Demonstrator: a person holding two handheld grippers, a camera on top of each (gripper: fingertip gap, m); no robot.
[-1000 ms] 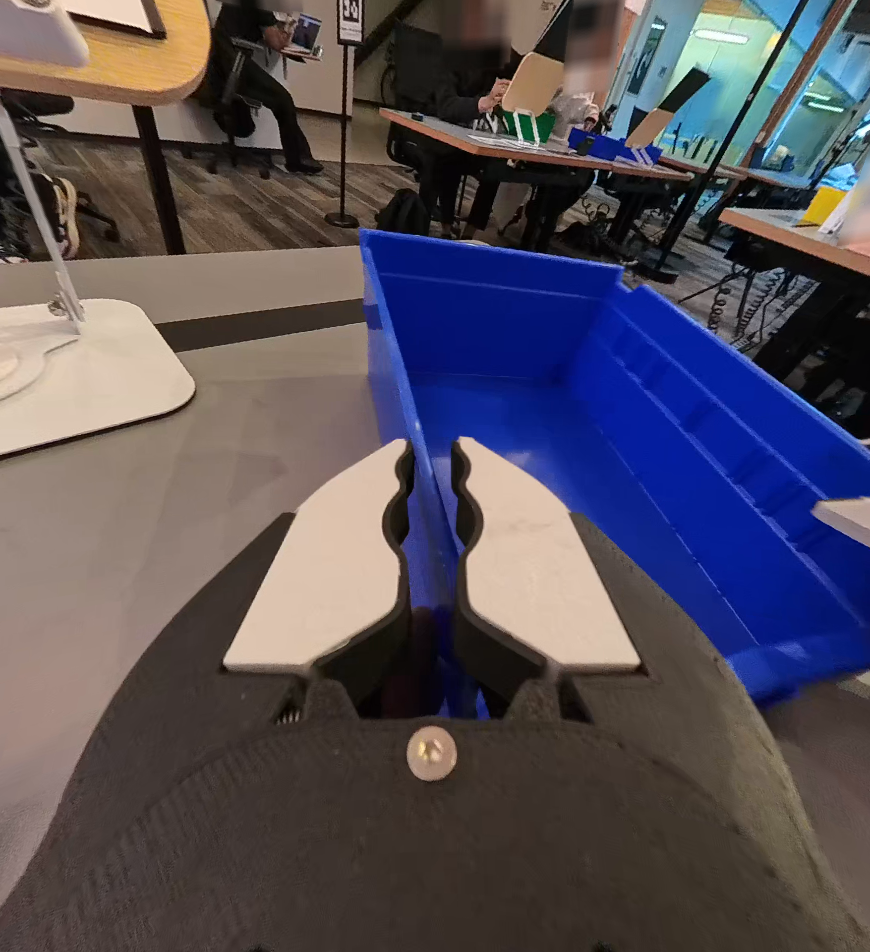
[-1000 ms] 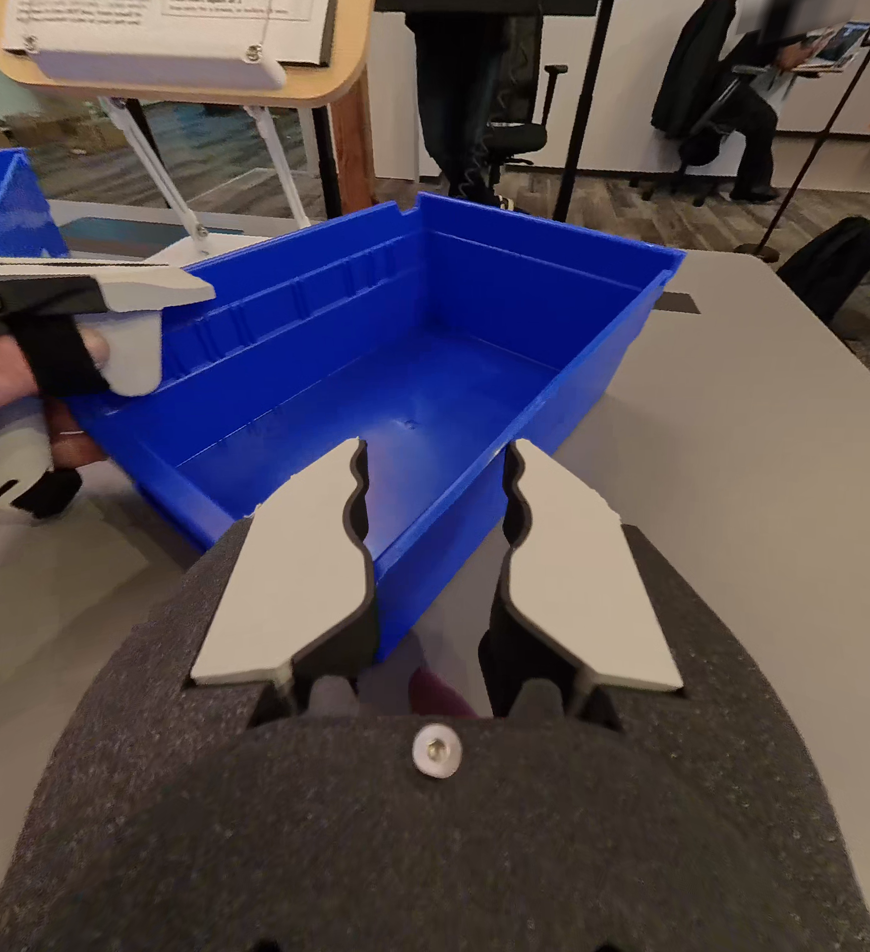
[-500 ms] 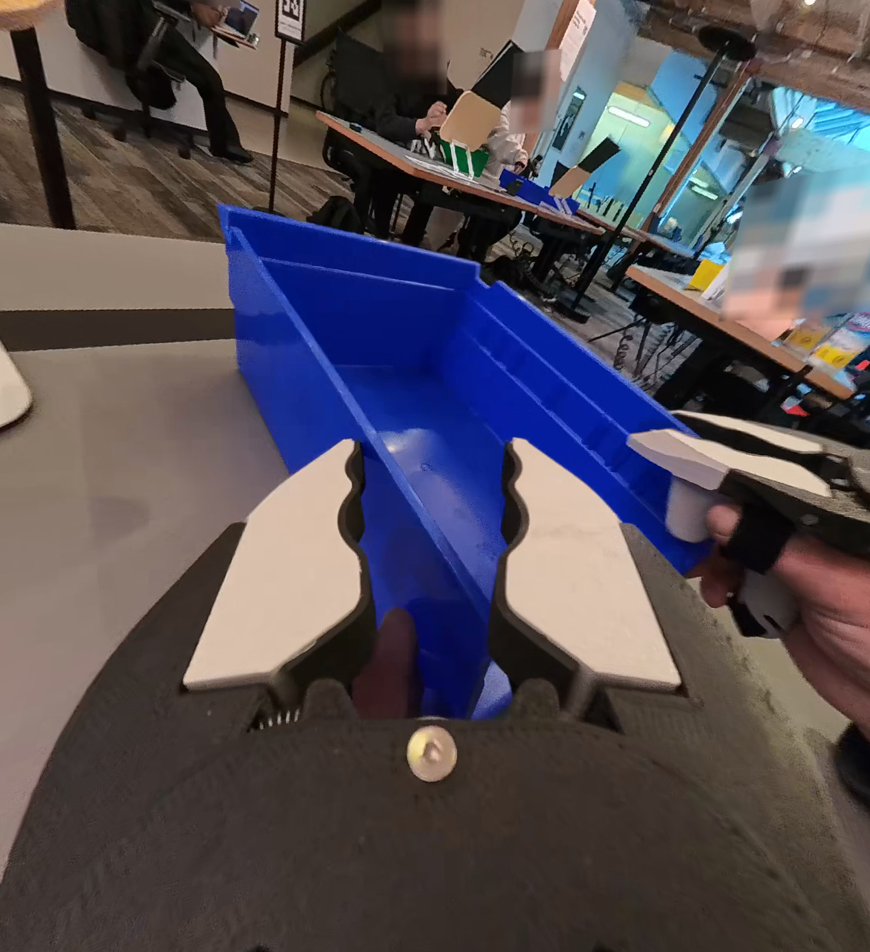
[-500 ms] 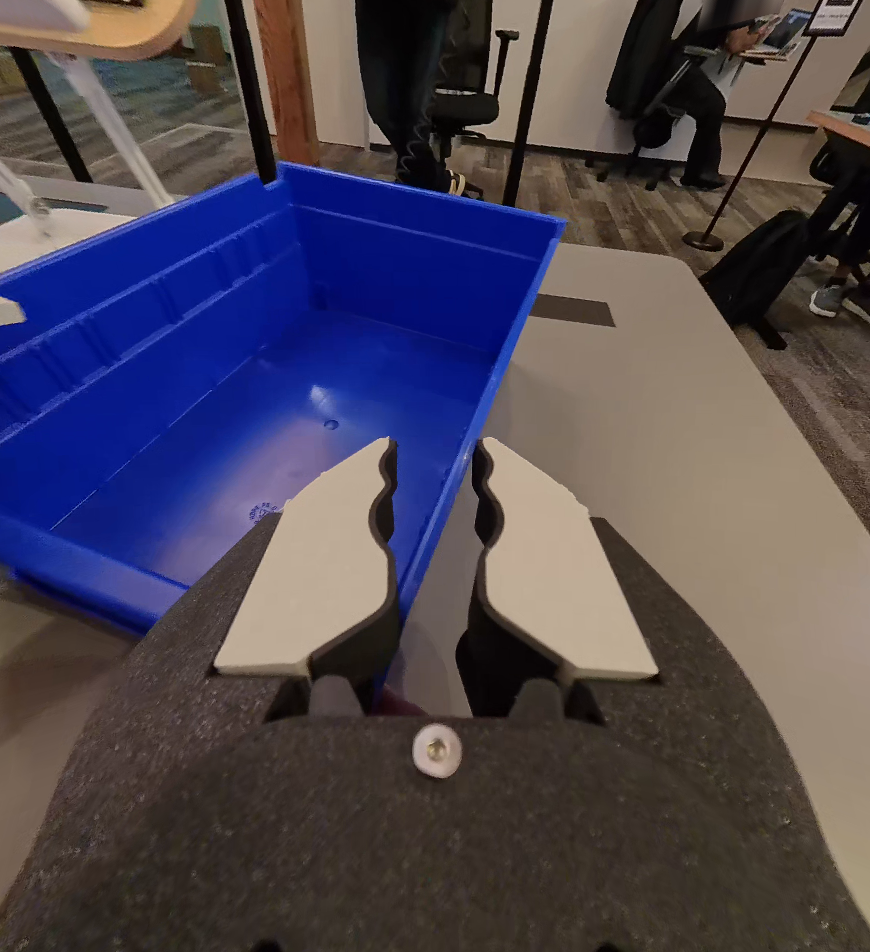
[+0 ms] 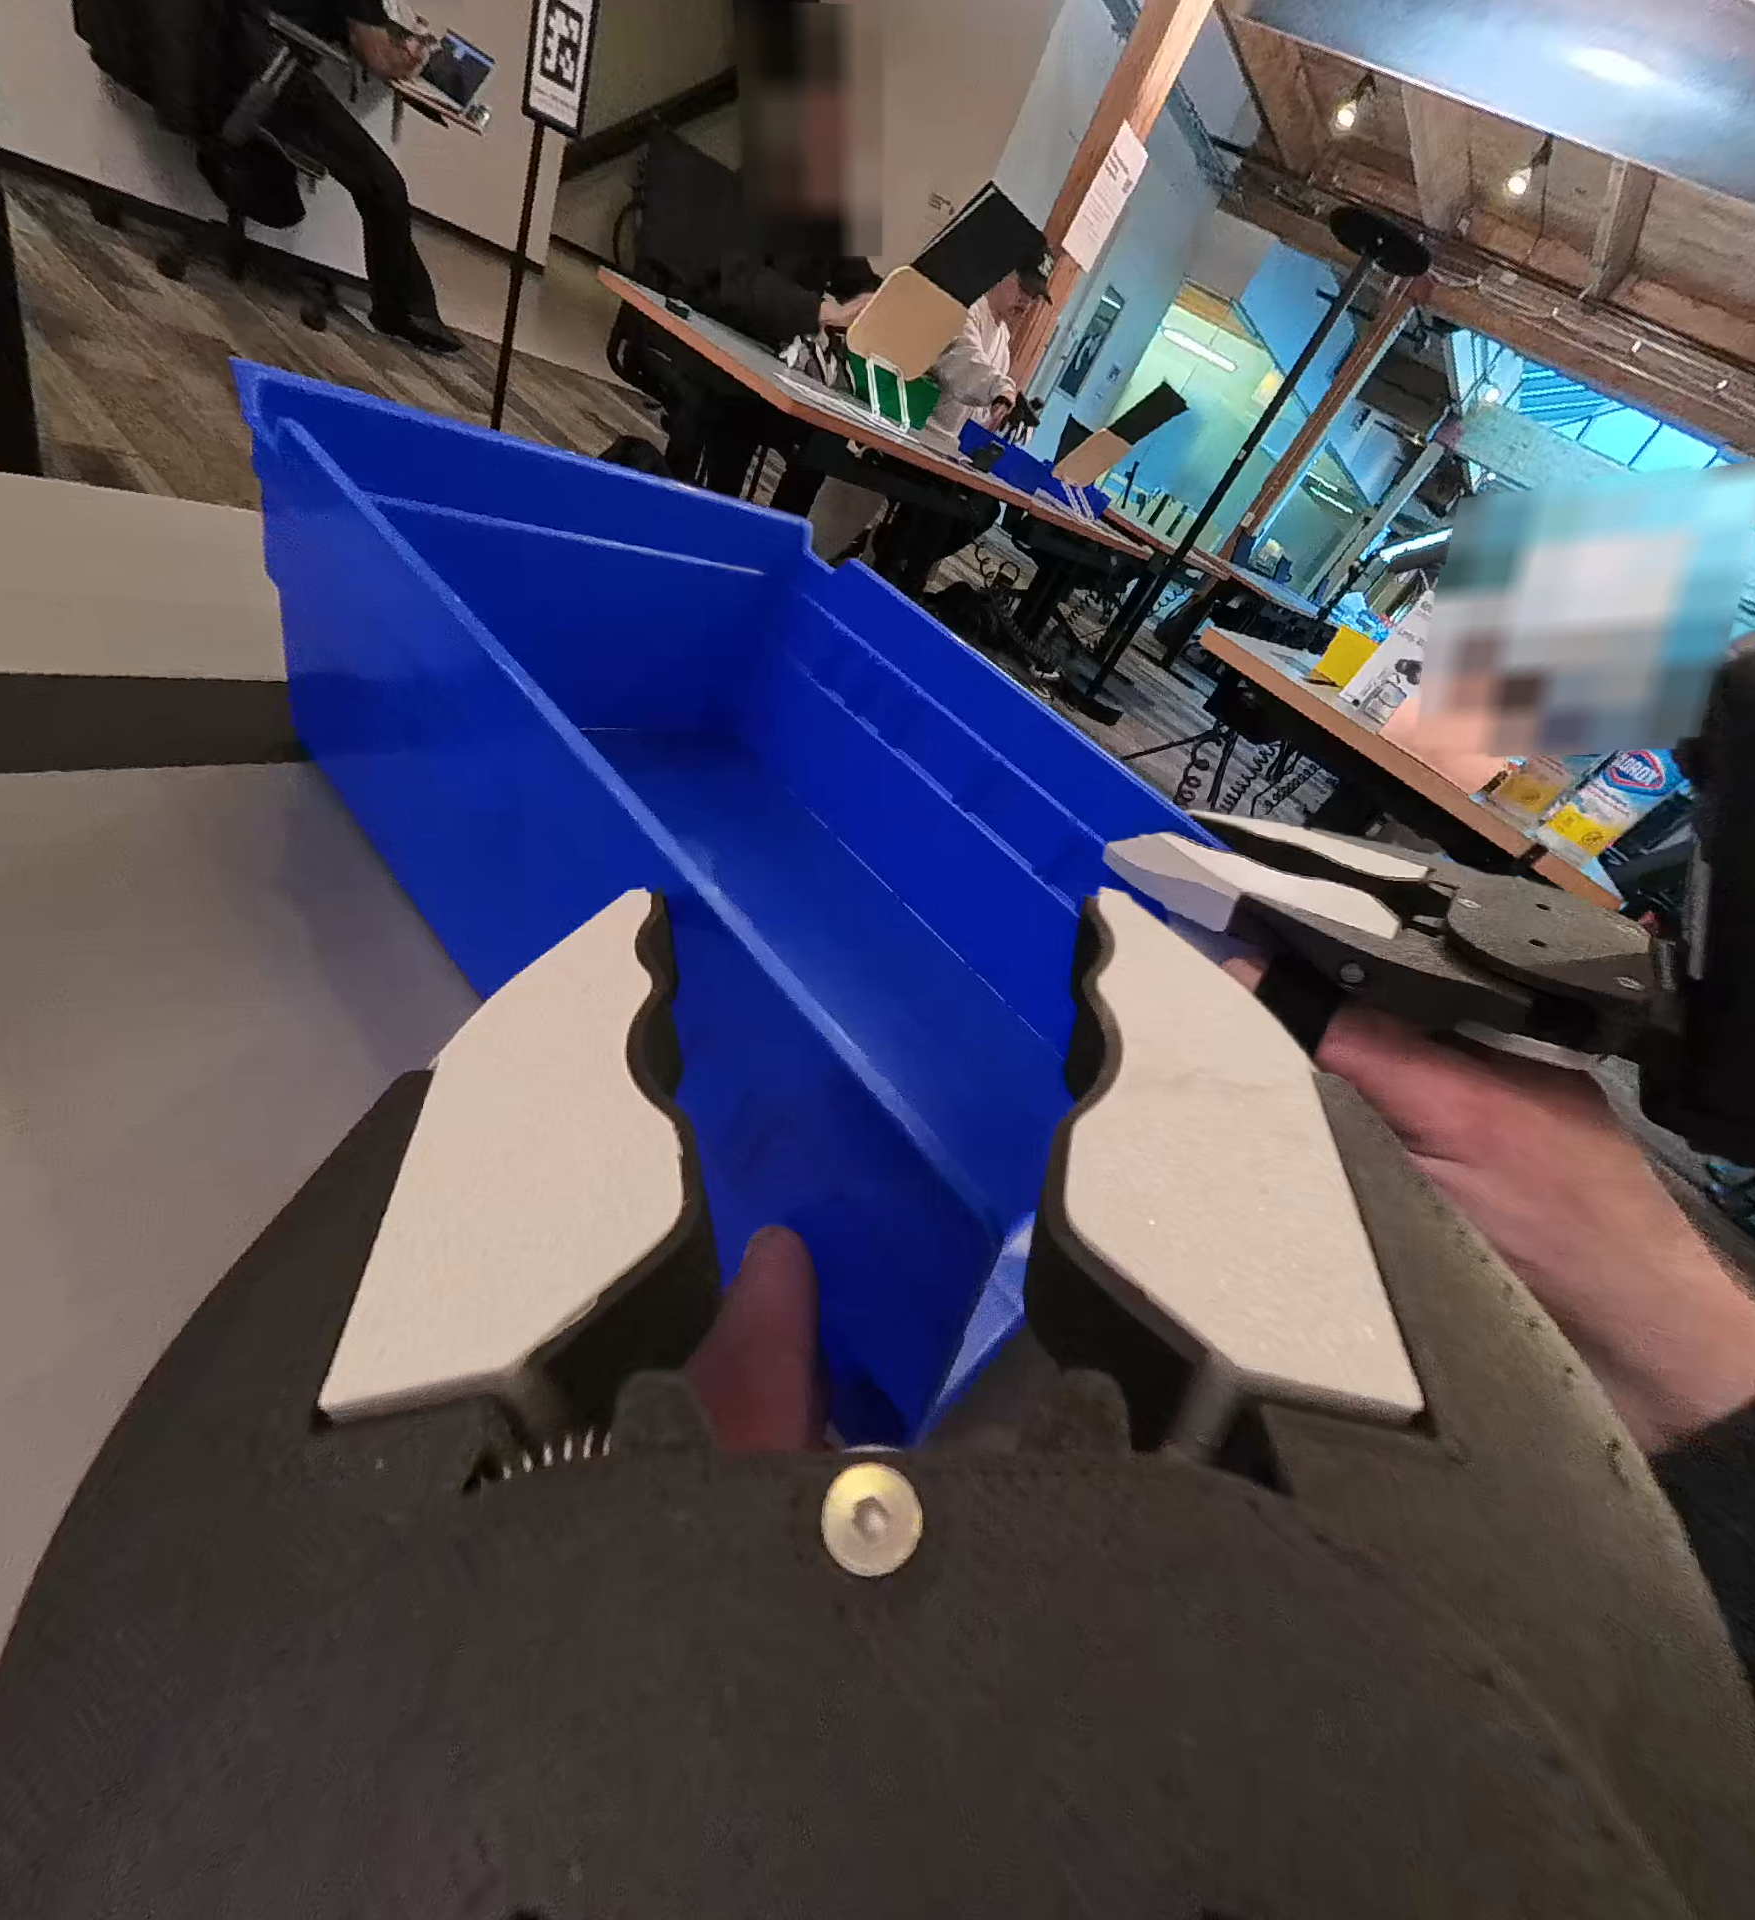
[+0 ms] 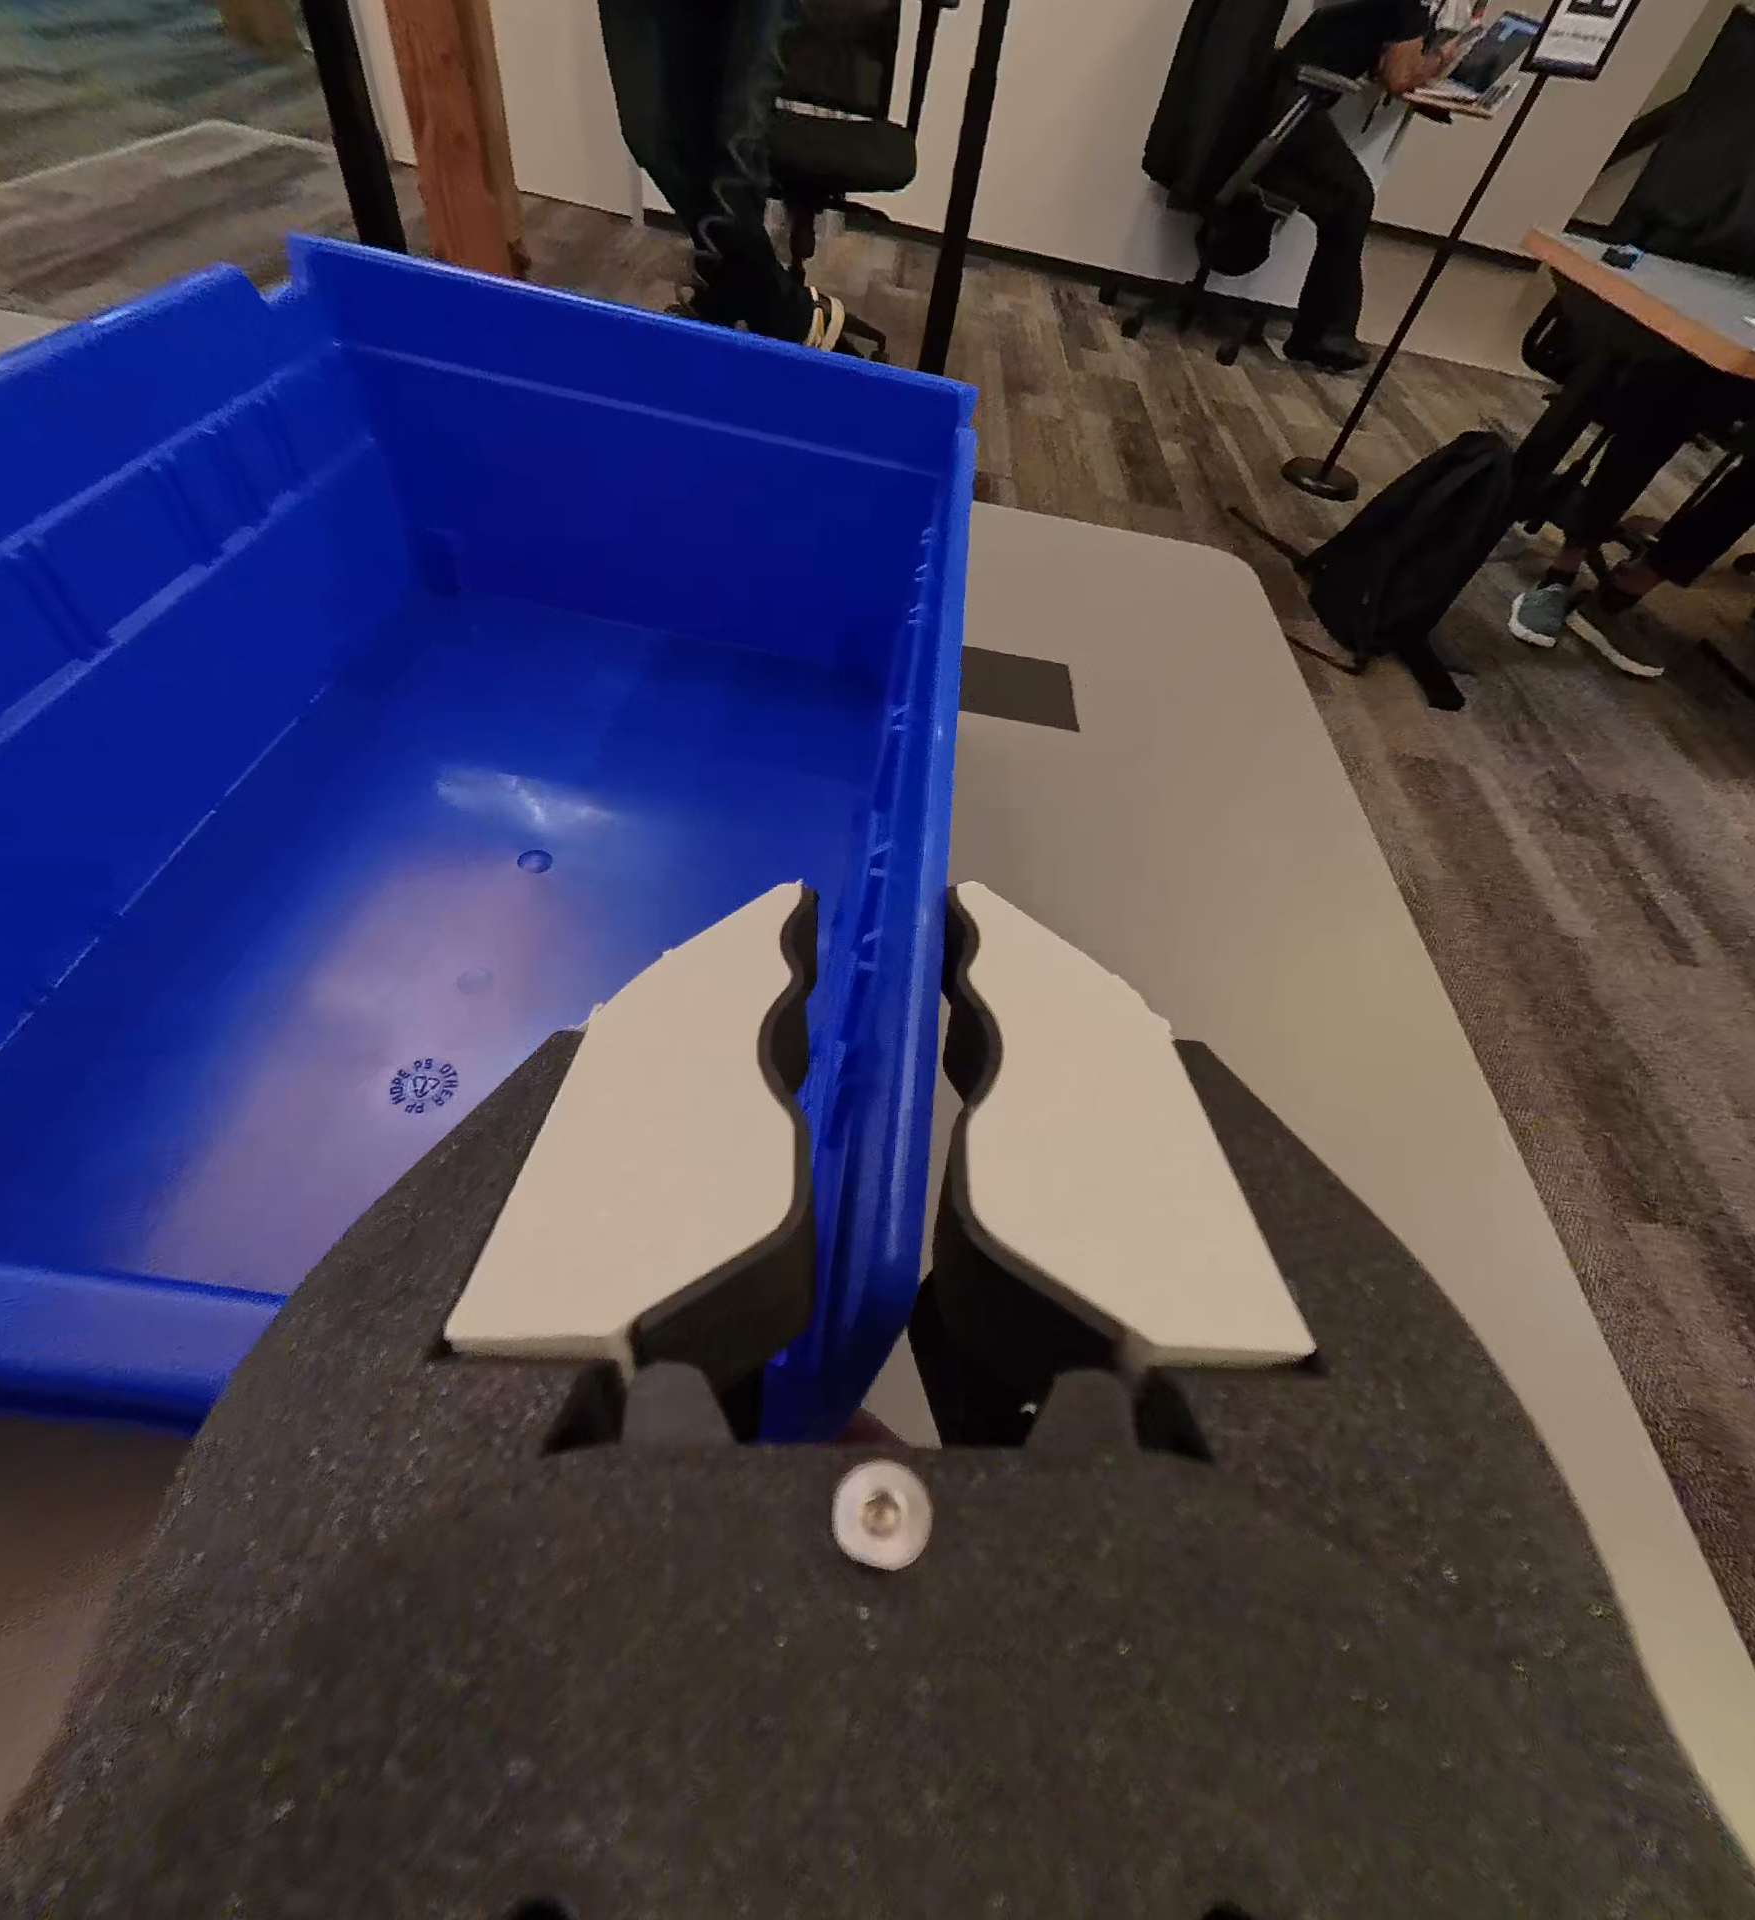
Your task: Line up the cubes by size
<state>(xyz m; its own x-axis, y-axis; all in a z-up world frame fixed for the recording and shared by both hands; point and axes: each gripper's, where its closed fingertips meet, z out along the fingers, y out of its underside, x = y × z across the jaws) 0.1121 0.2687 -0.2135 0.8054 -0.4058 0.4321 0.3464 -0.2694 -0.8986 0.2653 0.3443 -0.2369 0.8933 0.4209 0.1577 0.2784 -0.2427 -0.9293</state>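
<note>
- The left gripper (image 5: 868,914) now stands wide open astride the blue bin's (image 5: 561,665) left long wall; a second ago its pads were nearly shut on that wall, so it has let go.
- The right gripper (image 6: 878,904) has done the reverse: its jaws, well apart a second ago, have narrowed onto the bin's (image 6: 437,499) right long wall, and both dark pads (image 6: 795,997) look pressed against the rim there.
- In the left wrist view the right gripper (image 5: 1179,868) shows at the bin's far rim, a hand (image 5: 1538,1174) behind it.
- The bin is empty in both views, resting on the grey table (image 6: 1185,831) with a strip of black tape (image 6: 1018,686) just beyond it.
- No cubes are visible anywhere; where they lie cannot be told from these views.
- Judgement: hold of the bin has passed from left to right, which suggests the bin is being shifted or cleared aside, and the lining-up itself has not yet begun.
- One-sided hold on a thin wall could let the bin tilt or swing if lifted.
</note>
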